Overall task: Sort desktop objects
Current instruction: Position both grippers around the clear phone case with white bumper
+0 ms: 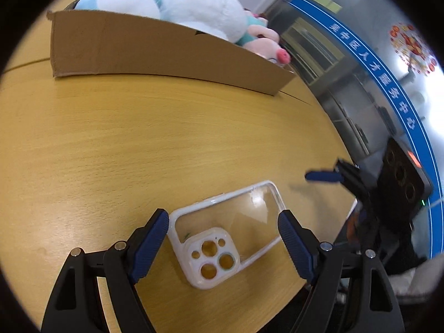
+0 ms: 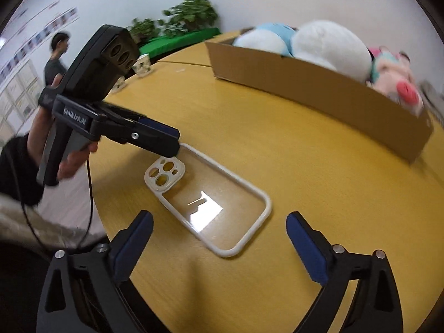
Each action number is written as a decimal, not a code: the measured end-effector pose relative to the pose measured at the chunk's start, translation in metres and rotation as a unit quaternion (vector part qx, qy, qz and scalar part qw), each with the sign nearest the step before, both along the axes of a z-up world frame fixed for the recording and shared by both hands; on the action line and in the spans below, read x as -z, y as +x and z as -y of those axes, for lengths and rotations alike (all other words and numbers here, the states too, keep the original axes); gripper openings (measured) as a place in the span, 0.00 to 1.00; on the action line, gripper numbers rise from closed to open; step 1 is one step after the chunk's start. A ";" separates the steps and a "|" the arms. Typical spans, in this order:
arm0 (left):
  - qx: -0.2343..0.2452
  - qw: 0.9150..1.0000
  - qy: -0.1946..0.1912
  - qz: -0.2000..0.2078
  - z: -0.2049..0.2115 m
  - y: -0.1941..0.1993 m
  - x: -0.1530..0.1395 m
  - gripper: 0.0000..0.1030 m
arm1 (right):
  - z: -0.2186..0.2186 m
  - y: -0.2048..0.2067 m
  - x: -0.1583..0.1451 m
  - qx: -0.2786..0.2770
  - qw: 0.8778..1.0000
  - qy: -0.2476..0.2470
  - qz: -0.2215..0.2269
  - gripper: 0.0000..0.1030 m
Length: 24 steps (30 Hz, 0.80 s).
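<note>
Both tools — left (image 1: 223, 240), right (image 2: 219, 245) — gape wide, phone case (image 2: 211, 199) lying loose between.

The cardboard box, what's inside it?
Soft toys fill the cardboard box: a blue and white one, a big white one and a pink pig. Whatever lies beneath them is hidden by its wall.

Office: glass partition (image 1: 347, 83), wall posters (image 2: 41, 38), wooden table (image 2: 277, 138).
</note>
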<state>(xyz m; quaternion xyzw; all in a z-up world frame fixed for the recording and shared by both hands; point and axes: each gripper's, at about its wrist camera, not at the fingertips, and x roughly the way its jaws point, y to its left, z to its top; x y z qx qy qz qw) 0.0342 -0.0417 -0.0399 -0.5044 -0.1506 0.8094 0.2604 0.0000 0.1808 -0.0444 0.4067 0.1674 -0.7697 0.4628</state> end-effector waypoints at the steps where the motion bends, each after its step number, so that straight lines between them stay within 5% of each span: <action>1: 0.011 1.000 -0.009 -0.007 0.000 0.001 -0.002 0.78 | 0.000 -0.002 -0.001 -0.018 1.000 0.004 -0.010 0.99; 8: 0.049 0.998 -0.025 -0.024 0.003 0.010 -0.003 0.78 | 0.019 -0.009 0.018 -0.156 0.987 0.030 -0.031 0.98; 11: 0.058 0.998 -0.028 -0.027 0.001 0.011 -0.002 0.78 | 0.024 -0.010 0.027 -0.180 0.983 0.037 -0.020 0.90; 12: 0.065 0.997 -0.030 -0.028 -0.001 0.011 -0.002 0.78 | 0.023 -0.012 0.027 -0.179 0.983 0.033 -0.017 0.84; 16: 0.102 0.993 -0.041 -0.040 -0.010 0.012 -0.004 0.78 | 0.009 -0.041 0.025 -0.136 0.990 -0.006 0.043 0.32; 18: 0.121 0.990 -0.048 -0.050 -0.013 0.014 -0.007 0.78 | 0.003 -0.047 0.027 -0.129 0.990 -0.015 0.056 0.31; 20: 0.133 0.988 -0.050 -0.053 -0.015 0.014 -0.007 0.78 | 0.002 -0.041 0.026 -0.135 0.990 -0.004 0.037 0.44; 21: 0.136 0.988 -0.051 -0.052 -0.016 0.014 -0.006 0.78 | 0.003 -0.036 0.026 -0.141 0.990 0.003 0.023 0.81; 22: 0.138 0.988 -0.052 -0.051 -0.016 0.013 -0.005 0.78 | 0.004 -0.028 0.025 -0.150 0.989 0.011 0.004 1.00; 24: 0.138 0.988 -0.052 -0.048 -0.016 0.013 -0.002 0.78 | 0.008 -0.013 0.025 -0.177 0.984 0.016 -0.020 0.99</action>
